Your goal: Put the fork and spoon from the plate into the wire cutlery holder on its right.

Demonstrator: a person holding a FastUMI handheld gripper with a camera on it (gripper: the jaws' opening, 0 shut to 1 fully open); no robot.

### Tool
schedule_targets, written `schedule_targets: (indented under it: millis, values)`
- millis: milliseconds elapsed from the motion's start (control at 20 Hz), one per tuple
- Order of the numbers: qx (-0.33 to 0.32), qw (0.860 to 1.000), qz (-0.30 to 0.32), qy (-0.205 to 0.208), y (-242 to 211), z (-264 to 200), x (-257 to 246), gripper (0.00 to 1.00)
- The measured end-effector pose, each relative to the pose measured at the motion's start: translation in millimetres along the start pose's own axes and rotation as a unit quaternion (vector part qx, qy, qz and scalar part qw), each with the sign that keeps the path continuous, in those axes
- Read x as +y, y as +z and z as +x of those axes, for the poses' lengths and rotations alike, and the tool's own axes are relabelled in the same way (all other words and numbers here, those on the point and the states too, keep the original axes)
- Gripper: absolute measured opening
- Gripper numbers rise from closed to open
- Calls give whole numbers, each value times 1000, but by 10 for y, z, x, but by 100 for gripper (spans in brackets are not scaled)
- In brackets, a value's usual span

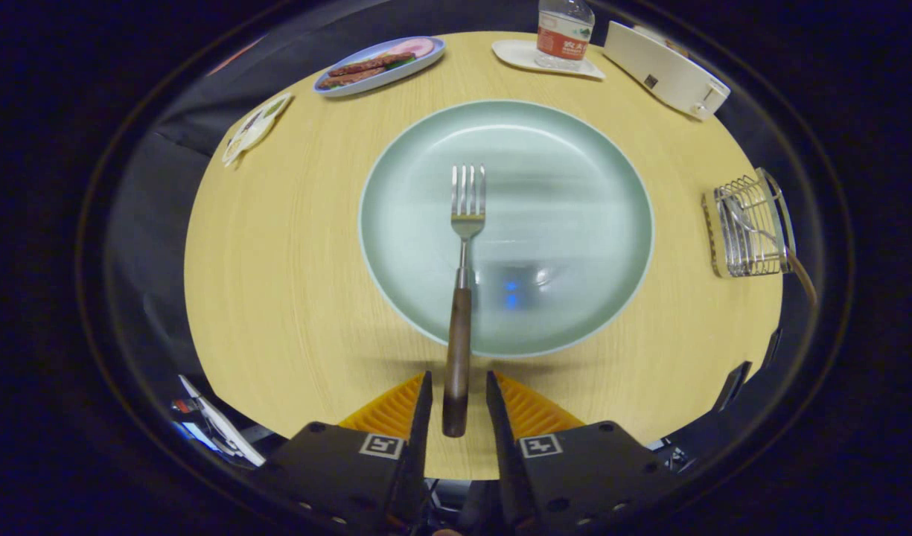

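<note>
Fingers (pixel 458 391) apart, either side of fork (pixel 461 298) handle w/ gaps — tines on plate (pixel 604 149); holder (pixel 750 223) to right.

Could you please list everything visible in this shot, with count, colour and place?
Table: one, light wood, under everything.
Plate: one, pale green, mid-table, ahead of the fingers.
Fork: one, steel with dark wooden handle, tines on the plate, handle end between the fingers.
Wire cutlery holder: one, metal, right of the plate, with a brown-handled utensil in it.
Food dish: one, blue-rimmed, far left.
Bottle: one, clear, red label, on a white tray.
White box: one, far right.
Packet: one, white, left edge.
Gripper: one, jaws slightly apart around the fork handle, contact unclear.
</note>
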State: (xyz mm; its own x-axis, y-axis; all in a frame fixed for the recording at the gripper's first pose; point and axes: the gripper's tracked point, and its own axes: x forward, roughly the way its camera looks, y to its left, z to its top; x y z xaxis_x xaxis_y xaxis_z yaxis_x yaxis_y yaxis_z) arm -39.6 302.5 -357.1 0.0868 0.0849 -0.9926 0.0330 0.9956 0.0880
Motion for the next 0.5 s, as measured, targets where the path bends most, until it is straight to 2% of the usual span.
schedule_targets:
  millis: [100,200,250,400,500]
  values:
    - [1,1000,-3,2,-27,67,3,32]
    - [1,1000,-4,1,40,-31,-20,12]
    - [0,1000,-5,1,11,3,-46,12]
    - [4,1000,-5,11,36,-55,-43,1]
    - [1,1000,0,24,51,-129,-67,0]
